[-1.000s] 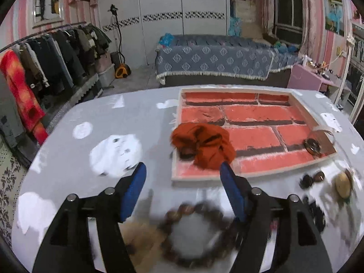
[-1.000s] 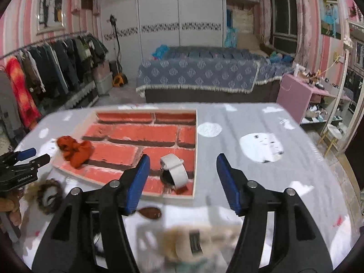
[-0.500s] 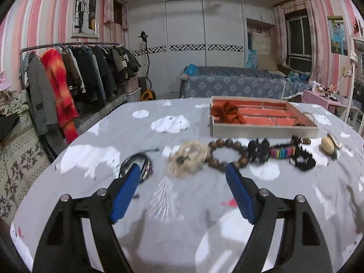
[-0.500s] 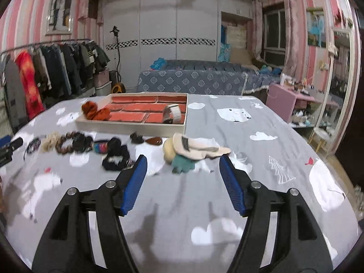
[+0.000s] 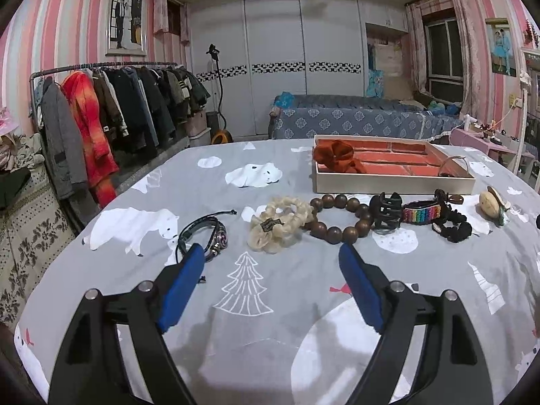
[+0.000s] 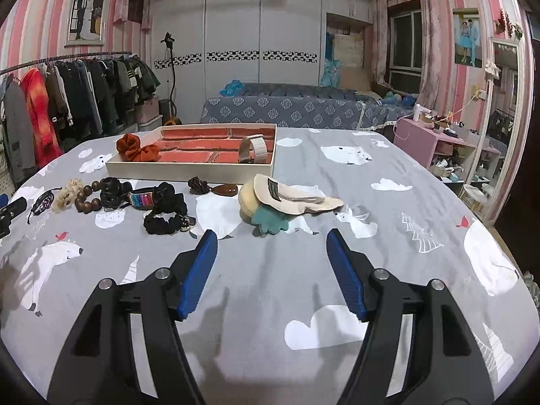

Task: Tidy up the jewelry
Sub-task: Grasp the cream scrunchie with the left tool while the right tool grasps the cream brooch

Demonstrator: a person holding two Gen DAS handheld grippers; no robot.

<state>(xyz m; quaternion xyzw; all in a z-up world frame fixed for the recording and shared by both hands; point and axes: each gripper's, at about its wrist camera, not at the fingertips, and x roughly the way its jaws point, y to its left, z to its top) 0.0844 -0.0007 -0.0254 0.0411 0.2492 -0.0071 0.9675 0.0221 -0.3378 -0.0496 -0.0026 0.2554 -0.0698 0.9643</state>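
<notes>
Both grippers stand above the grey tablecloth (image 5: 276, 320) with their blue fingers spread wide and nothing between them. For the left gripper (image 5: 271, 260), the jewelry lies in a row in front of the fingertips. On the far left, a dark cord bracelet (image 5: 206, 233) lies just beside the tip of the left finger, partly hidden behind it. Next comes a cream scrunchie (image 5: 278, 224), ahead of the gap between the fingers, and it touches a brown wooden bead bracelet (image 5: 341, 217). To the right follow a black claw clip (image 5: 386, 211), a rainbow beaded band (image 5: 422, 212) and a black scrunchie (image 5: 454, 227). Behind this row stands the tray (image 5: 391, 184) with a red brick pattern inside; an orange scrunchie (image 5: 337, 157) lies in its left corner. For the right gripper (image 6: 271, 238), the same row lies far to the left of the fingers. Near the tips, straight ahead, lies a cream fabric piece (image 6: 293, 197) on something teal (image 6: 270, 222). A white watch band (image 6: 253, 148) rests in the right part of the tray, well apart from the gripper.
</notes>
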